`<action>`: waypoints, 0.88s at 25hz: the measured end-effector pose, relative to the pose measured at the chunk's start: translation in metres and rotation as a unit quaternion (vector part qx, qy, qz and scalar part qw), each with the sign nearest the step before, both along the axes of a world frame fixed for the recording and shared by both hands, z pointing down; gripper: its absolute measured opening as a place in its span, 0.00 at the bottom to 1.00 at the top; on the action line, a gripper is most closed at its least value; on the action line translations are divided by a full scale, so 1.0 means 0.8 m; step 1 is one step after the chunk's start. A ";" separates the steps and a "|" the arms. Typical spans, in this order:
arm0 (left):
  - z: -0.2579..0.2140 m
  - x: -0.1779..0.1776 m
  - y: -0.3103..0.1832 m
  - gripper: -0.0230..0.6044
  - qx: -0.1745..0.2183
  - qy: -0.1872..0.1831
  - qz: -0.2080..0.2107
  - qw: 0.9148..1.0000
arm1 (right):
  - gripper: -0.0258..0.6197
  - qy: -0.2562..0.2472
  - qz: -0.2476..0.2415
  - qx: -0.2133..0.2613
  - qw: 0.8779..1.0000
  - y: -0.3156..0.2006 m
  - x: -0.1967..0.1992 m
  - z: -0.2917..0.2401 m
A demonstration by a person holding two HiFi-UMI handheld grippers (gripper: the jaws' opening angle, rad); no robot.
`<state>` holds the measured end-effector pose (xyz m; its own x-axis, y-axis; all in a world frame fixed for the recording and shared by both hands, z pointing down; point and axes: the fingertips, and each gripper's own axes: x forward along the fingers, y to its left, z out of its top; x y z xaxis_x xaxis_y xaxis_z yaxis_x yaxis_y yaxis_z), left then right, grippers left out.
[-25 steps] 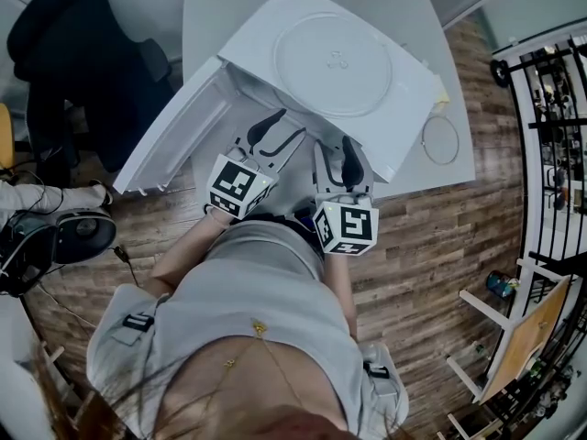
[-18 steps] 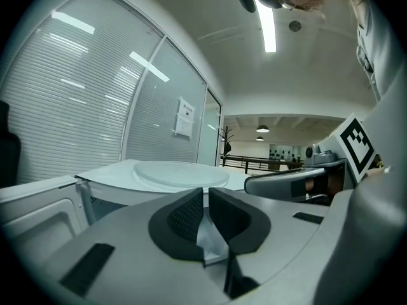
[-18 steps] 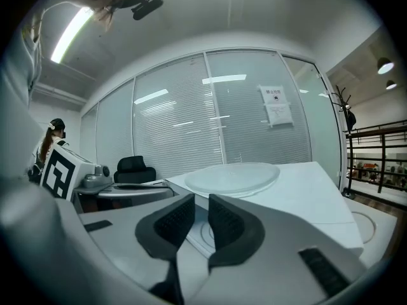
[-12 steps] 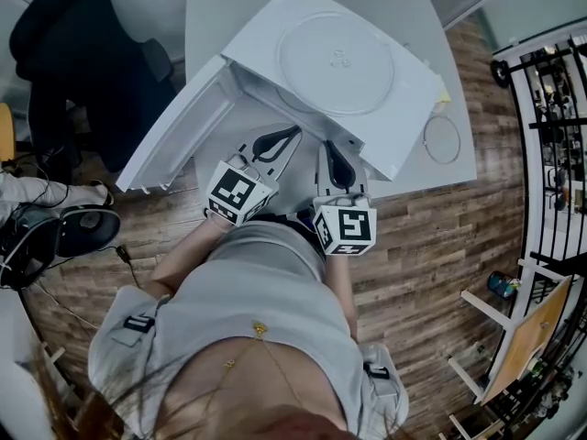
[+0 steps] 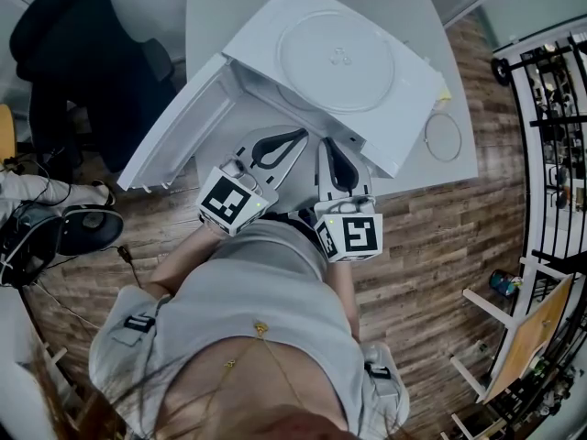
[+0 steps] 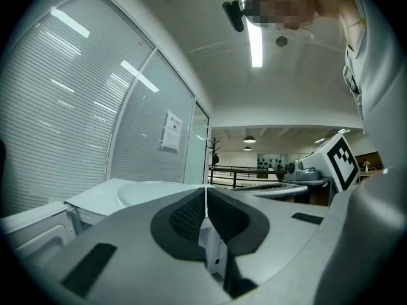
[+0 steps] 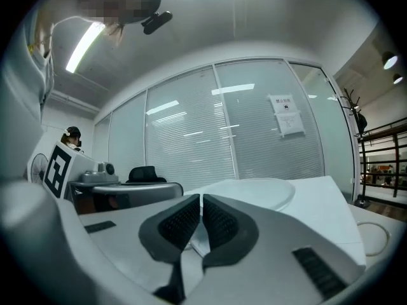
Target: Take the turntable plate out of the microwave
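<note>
We hold the left tool (image 6: 206,192) and the right tool (image 7: 200,199) fully closed, gripping nothing, at frame centre before the open door (image 5: 174,131). The turntable plate (image 5: 337,60) lies atop the microwave (image 5: 417,94), upper centre, on the table (image 5: 445,168).

The white microwave (image 5: 408,108) sits at twelve o'clock on the grey surface (image 5: 206,16), its door (image 5: 174,126) swung open toward ten o'clock. The turntable plate (image 5: 337,60) lies flat on the microwave's top. Just below the open front, the left tongs (image 5: 295,137) and the right tongs (image 5: 333,147) sit side by side, each with its jaws together, pointing toward twelve o'clock. A thin ring (image 5: 442,138) lies on the surface at two o'clock. A black chair (image 5: 83,53) stands at ten o'clock, a dark rack (image 5: 550,108) at three o'clock.
</note>
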<state>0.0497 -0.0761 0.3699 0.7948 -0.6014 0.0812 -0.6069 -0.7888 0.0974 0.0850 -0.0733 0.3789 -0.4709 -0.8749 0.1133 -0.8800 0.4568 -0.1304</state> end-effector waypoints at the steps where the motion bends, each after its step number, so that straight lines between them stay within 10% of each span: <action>1: -0.005 -0.001 0.001 0.09 0.003 0.002 0.000 1.000 | 0.08 -0.003 -0.003 0.008 1.000 0.001 -0.001 -0.006; 22: -0.050 -0.002 0.007 0.09 0.038 0.030 -0.011 0.999 | 0.07 0.019 -0.035 0.095 0.995 0.008 -0.010 -0.063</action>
